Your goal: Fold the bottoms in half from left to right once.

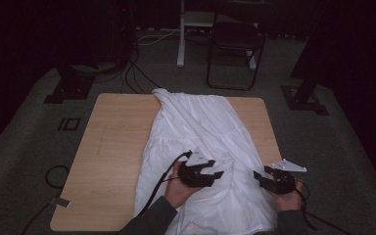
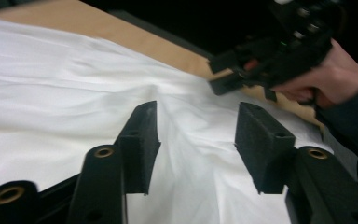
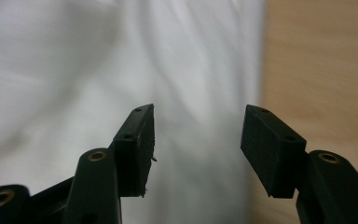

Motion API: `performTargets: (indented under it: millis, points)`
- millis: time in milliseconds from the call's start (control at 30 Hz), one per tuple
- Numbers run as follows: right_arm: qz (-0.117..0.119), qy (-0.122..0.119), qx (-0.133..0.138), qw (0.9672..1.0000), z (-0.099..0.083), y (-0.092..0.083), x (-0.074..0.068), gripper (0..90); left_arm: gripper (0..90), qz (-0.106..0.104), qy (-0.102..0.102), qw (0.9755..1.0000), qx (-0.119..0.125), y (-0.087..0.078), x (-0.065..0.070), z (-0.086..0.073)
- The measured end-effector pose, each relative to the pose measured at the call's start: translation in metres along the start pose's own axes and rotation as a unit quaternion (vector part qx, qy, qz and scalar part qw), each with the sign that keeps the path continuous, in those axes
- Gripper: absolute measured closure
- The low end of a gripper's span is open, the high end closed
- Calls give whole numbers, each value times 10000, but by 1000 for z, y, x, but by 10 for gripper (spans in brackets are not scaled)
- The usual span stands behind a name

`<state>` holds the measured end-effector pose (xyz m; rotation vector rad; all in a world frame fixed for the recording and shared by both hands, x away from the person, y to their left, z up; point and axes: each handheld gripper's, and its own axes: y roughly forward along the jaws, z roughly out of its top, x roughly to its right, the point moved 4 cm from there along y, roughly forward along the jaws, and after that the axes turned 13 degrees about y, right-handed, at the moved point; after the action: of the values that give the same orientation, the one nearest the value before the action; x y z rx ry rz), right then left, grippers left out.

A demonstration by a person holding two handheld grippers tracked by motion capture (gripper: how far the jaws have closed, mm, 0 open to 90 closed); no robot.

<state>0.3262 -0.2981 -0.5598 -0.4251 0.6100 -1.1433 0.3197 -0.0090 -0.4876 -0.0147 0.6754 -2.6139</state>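
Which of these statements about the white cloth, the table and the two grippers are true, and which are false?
1. The white cloth lies spread on a wooden table. True.
2. The left gripper is clamped shut on a fold of the cloth. False: its fingers stand apart above the cloth, with nothing pinched.
3. The right gripper is open. True: its fingers stand apart with nothing between them.
4. The cloth is folded into a small neat square. False: it lies long and wrinkled, from the far edge to the near edge.
5. A folding chair stands on the floor beyond the table. True.
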Motion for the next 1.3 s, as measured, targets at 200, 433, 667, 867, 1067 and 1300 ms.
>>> performTargets:
  millis: [200,433,667,867,1067,1300]
  points:
    - [351,-477,119,9982,14,-2,-56,439,466,1213,-276,9914,-419,-65,-37,-50]
    - [1018,-1004,-14,9897,23,18,-128,419,466,1978,-1007,9713,-853,-117,-66,-124]
    - [738,-1559,-835,9815,3,67,-153,331,466,2030,-1272,9659,-988,-124,-71,-153]
    - [953,-1500,-811,9807,2,50,-140,855,466,1903,-1143,9702,-974,-116,-67,-149]
    - [1054,-1169,212,9873,25,-23,-105,851,462,1833,-1047,9725,-986,-111,-62,-145]
    - [416,-858,944,9910,36,-66,-56,881,458,1777,-987,9734,-1063,-103,-59,-143]
